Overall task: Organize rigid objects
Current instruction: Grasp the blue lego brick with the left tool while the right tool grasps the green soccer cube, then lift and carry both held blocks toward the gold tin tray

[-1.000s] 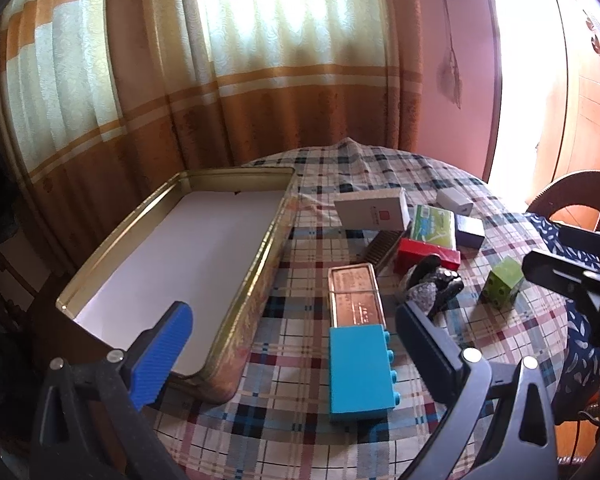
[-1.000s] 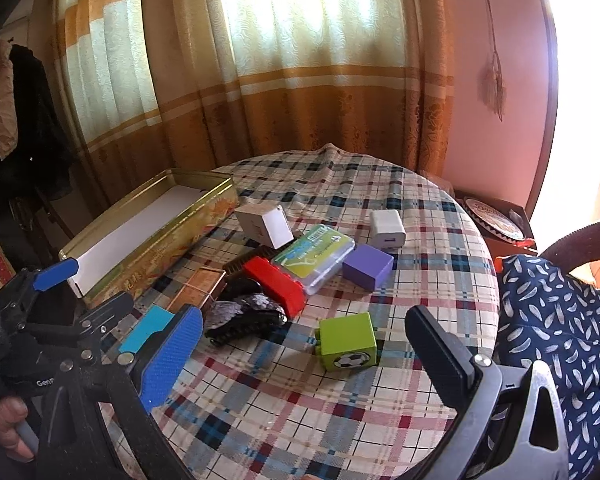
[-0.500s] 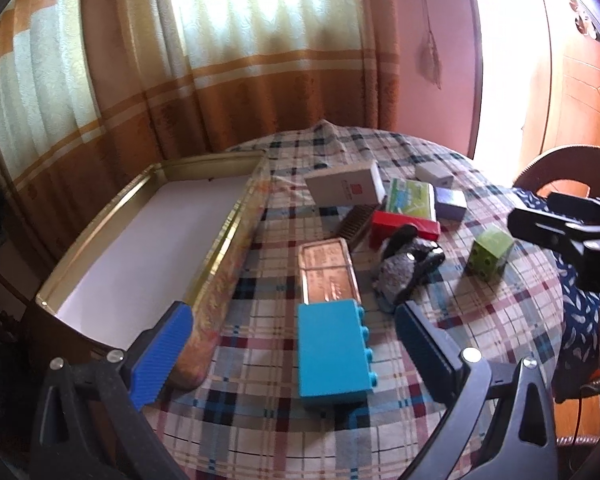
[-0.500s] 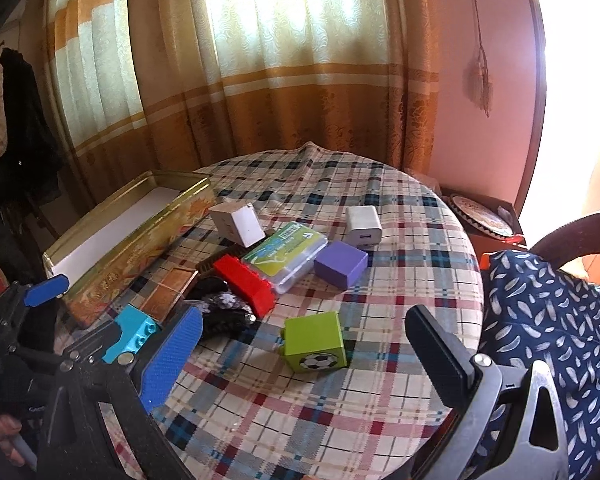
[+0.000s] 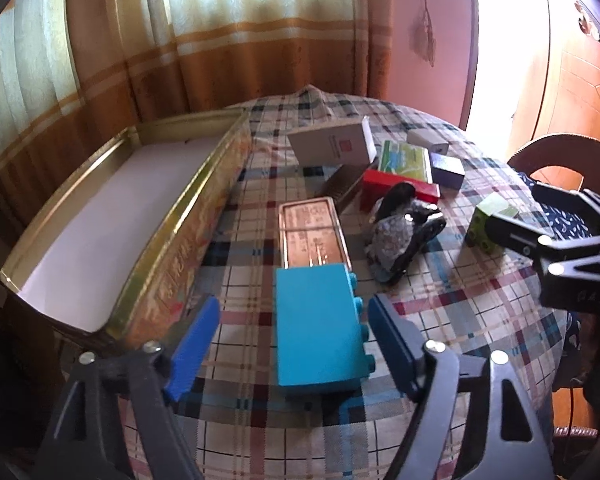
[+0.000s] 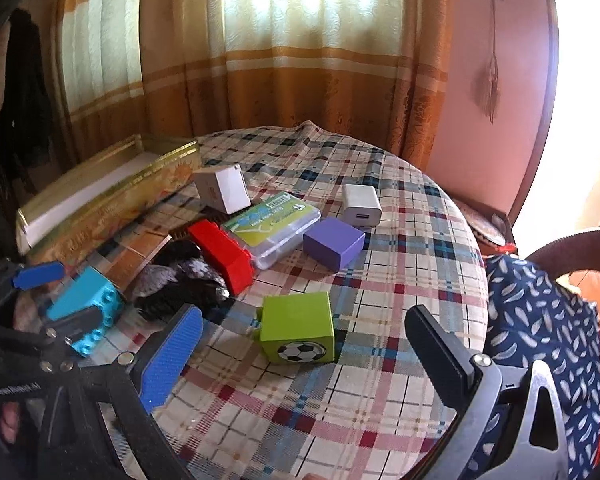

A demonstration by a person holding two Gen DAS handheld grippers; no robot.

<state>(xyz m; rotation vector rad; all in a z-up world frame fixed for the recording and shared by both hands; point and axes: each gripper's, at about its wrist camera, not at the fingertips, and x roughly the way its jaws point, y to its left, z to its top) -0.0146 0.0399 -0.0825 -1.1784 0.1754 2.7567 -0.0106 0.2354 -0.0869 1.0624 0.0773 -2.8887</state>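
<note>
Round table w/ a plaid tablecloth sits before orange-and-cream striped curtains. We hold our left gripper low over the near edge, its blue-padded fingers spread wide on either side of a turquoise studded plastic block lying on the cloth; we can't tell if the pads touch it. Just beyond the block lies a flat copper-coloured tin, and at left an open gold rectangular tin tray w/ white lining. Our right gripper hangs over the table's right side, fingers wide apart, nothing between them, w/ a lime-green cube bearing a football print just ahead. Farther back: red plastic block, purple cube, white charger plug, white box.
</note>
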